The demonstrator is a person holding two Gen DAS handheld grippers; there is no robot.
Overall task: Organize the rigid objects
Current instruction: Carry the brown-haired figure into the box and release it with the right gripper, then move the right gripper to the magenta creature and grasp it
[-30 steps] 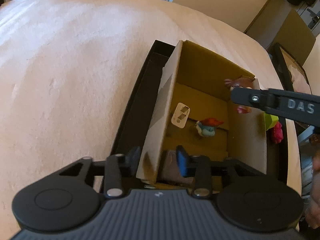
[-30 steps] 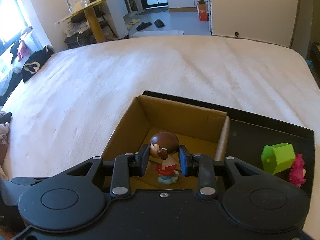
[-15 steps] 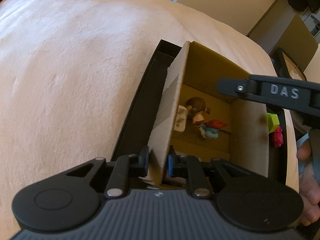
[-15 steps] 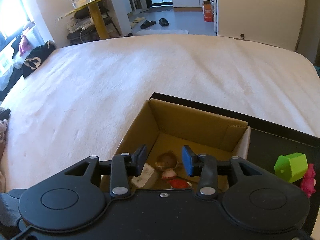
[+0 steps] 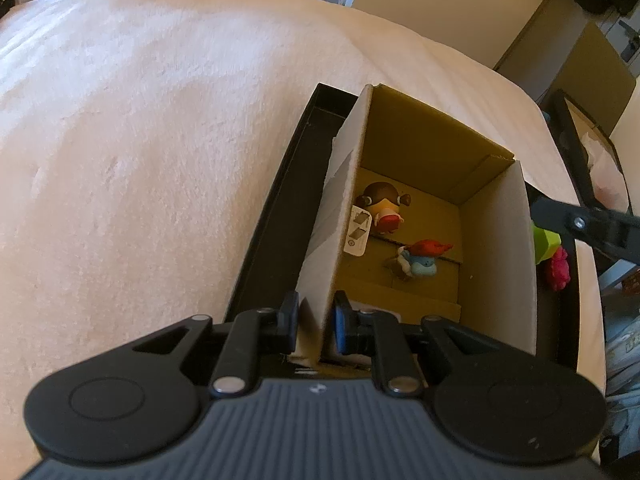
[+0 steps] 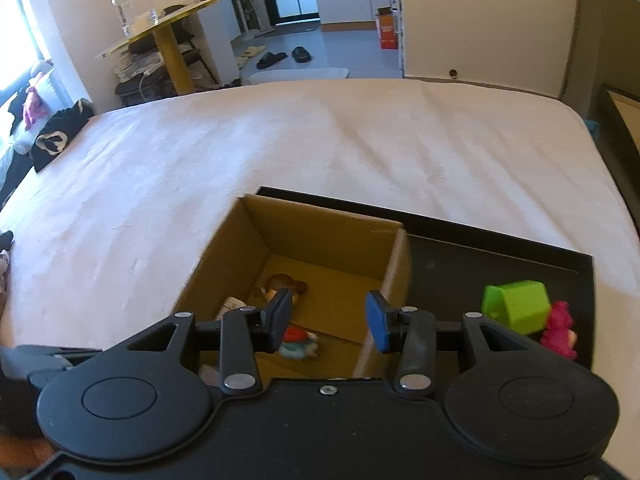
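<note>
An open cardboard box (image 5: 424, 148) (image 6: 320, 220) stands in a black tray (image 5: 280, 200) (image 6: 500, 248) on a bed. Inside lie a brown-haired doll figure (image 5: 382, 206) (image 6: 286, 284), a red-capped blue figure (image 5: 422, 258) (image 6: 298, 344) and a white labelled item (image 5: 358, 230). My left gripper (image 5: 316, 322) is shut on the box's left wall near its front corner. My right gripper (image 6: 328, 320) is open and empty above the box's right front part. A green block (image 6: 516, 306) (image 5: 544, 242) and a pink figure (image 6: 560, 334) (image 5: 558, 268) lie in the tray right of the box.
The bed (image 6: 280, 140) has a pale cover. Beyond it stand a yellow round table (image 6: 168, 36) with a glass jar (image 6: 134, 10), dark clothes (image 6: 56, 136) at the left edge, and a framed panel (image 5: 588, 140) at the right.
My right gripper let go of the brown-haired doll, which now lies on the box floor, then opened wider and drew back to the right. My left gripper closed on the box wall.
</note>
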